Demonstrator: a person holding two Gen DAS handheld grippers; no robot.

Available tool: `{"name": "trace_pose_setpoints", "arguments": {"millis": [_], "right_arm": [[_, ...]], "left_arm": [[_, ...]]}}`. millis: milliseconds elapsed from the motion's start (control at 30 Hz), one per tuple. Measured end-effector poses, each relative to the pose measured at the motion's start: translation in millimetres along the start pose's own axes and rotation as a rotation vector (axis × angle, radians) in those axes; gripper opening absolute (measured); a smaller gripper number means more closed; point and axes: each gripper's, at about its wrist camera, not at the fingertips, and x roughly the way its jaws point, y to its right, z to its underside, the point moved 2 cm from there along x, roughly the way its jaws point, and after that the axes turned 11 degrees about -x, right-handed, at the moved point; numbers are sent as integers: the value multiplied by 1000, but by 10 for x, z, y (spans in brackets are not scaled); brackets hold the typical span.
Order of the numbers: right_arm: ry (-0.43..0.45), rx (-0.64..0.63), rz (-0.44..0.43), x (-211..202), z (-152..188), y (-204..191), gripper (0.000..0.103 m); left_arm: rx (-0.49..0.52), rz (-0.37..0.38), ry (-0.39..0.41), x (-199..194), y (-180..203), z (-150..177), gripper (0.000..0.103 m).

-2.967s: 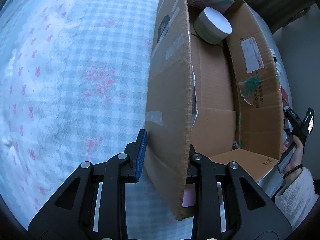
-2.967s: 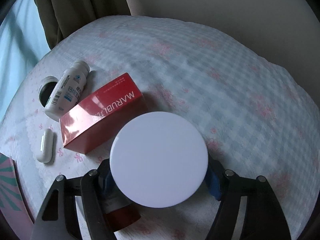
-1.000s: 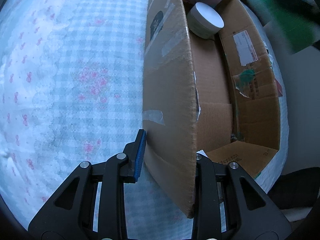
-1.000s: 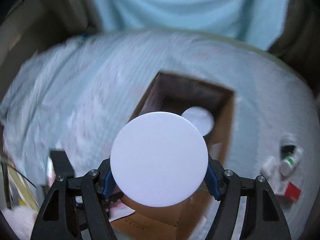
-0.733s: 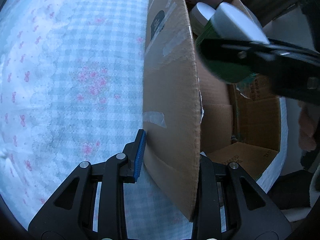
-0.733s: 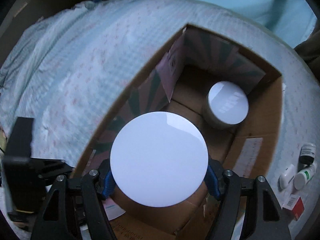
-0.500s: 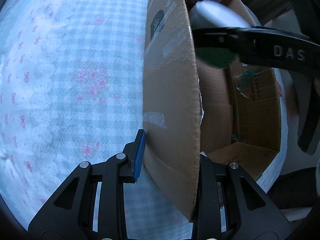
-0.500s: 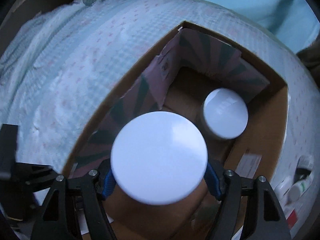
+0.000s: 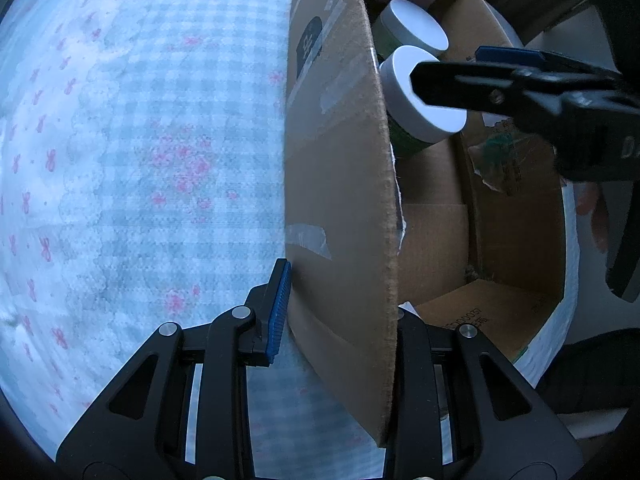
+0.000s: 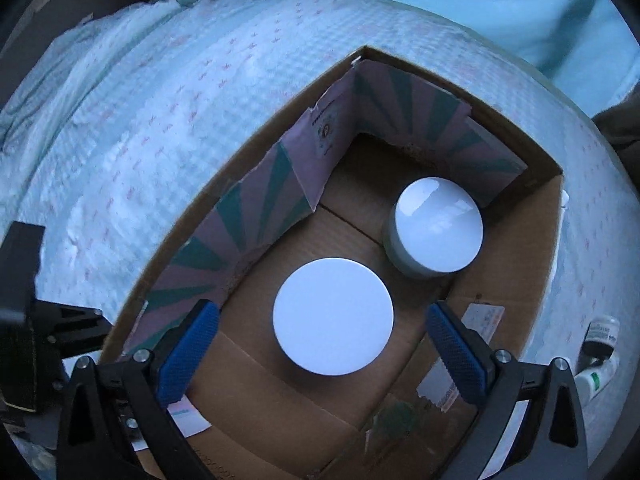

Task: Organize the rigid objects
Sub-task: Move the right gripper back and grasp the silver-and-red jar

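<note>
- Left wrist view: the left gripper pinches the upright corrugated wall of the cardboard box; one ribbed blue pad lies flat against the wall's outer face, and the other finger is hidden behind the cardboard.
- Strips of clear tape and a dark label mark that brown wall.
- Inside the box stand two round jars with smooth white lids: the near jar with a green body, and the far jar behind it.
- The right gripper reaches in above the near jar, black with a blue pad.
- The box rests on a quilted gingham bedspread with pink flowers.
- Right wrist view: the right gripper has just been opening; its blue ribbed pads stand spread wide, clear of the near jar on the box floor between them.
- The far jar sits near a corner lined with a striped pink-and-teal card.
- Small bottles lie outside the box on the bedspread.
</note>
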Motion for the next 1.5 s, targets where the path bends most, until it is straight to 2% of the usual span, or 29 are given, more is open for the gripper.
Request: {"name": "trace_pose_setpoints", "arguments": {"millis": [233,300,533,700,933,1200,1400,1500], "right_arm": [[10,28,44,-288,-44,35,103],[-6,43,59,-461,-38,82,103],[84,91,140,-1292,126,216,103],[130,213,196,-1828,552,398,103],[157,473,264,-2283,1590,823,103],[167,718,285,-2253,2597,1125,103],[173,829,326,-1770,3165,1219,103],[170,854,330,-1488,3339,1269,103]], "left_arm": [[-6,10,11,-29,-11,19,24],[-5,9,16,-48,-13,30,24],[-13,-3,25,-70,35,58,24],[-20,-10,34,-91,51,88,24],[-17,-38,38,-78,126,127,24],[-66,-43,55,-87,125,159,24],[-63,-60,53,-105,125,171,24],[-70,-62,53,-93,143,164,24]]}}
